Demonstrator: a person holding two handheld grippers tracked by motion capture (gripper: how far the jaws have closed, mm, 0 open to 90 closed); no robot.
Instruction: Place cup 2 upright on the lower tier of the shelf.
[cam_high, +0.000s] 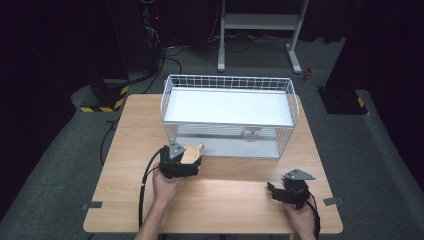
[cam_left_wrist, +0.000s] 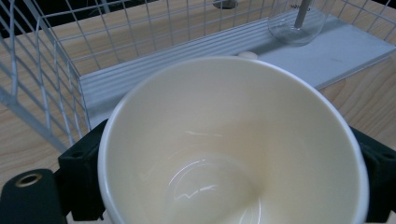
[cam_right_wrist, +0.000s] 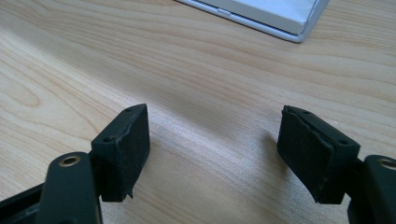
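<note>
Looks a light, stiff, smooth and breakable cup (cam_left_wrist: 233, 144), clamped across its body by the left gripper (cam_high: 179, 162) at the rack's (cam_high: 230, 82) seven o'clock corner; right gripper (cam_right_wrist: 215, 154) spread empty over the worktop (cam_high: 225, 192).

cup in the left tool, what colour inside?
Cream, glossy. The cup shows best in the left gripper view.

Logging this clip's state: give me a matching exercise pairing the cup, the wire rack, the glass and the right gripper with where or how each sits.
Things:
1. cream cup
2. wire rack
3. clear glass
4. right gripper

States:
A. open over bare tabletop
B. standing on the rack's lower shelf
C. clamped between the left gripper's jaws
D. at the table's far side

Pairs: 1-C, 2-D, 3-B, 4-A
</note>
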